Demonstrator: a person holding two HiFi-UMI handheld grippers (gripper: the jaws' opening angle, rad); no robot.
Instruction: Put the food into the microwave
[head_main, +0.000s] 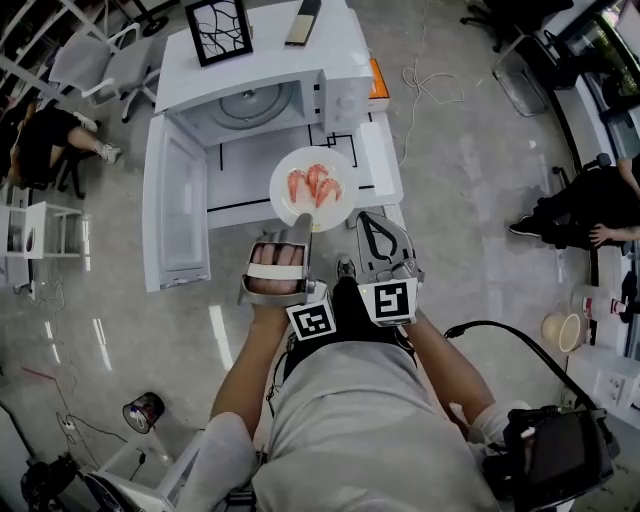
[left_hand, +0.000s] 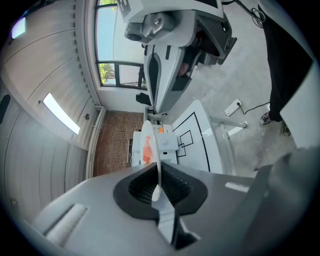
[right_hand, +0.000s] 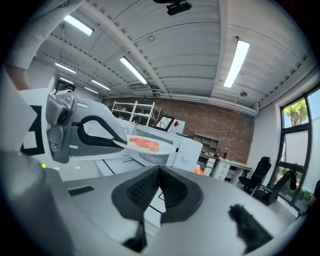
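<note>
shrimp (head_main: 315, 183) lie on a white plate (head_main: 283, 206) just in front of the open microwave (head_main: 335, 88) in the head view, its door (head_main: 175, 215) swung out left, with the left gripper (head_main: 304, 222) at the plate's near rim and the right gripper (head_main: 366, 222) just beside the plate. in the left gripper view the jaws are clenched on that rim, the plate seen edge-on. in the right gripper view the jaws are pressed together on nothing, and the plate of shrimp hangs to the left before the microwave.
</note>
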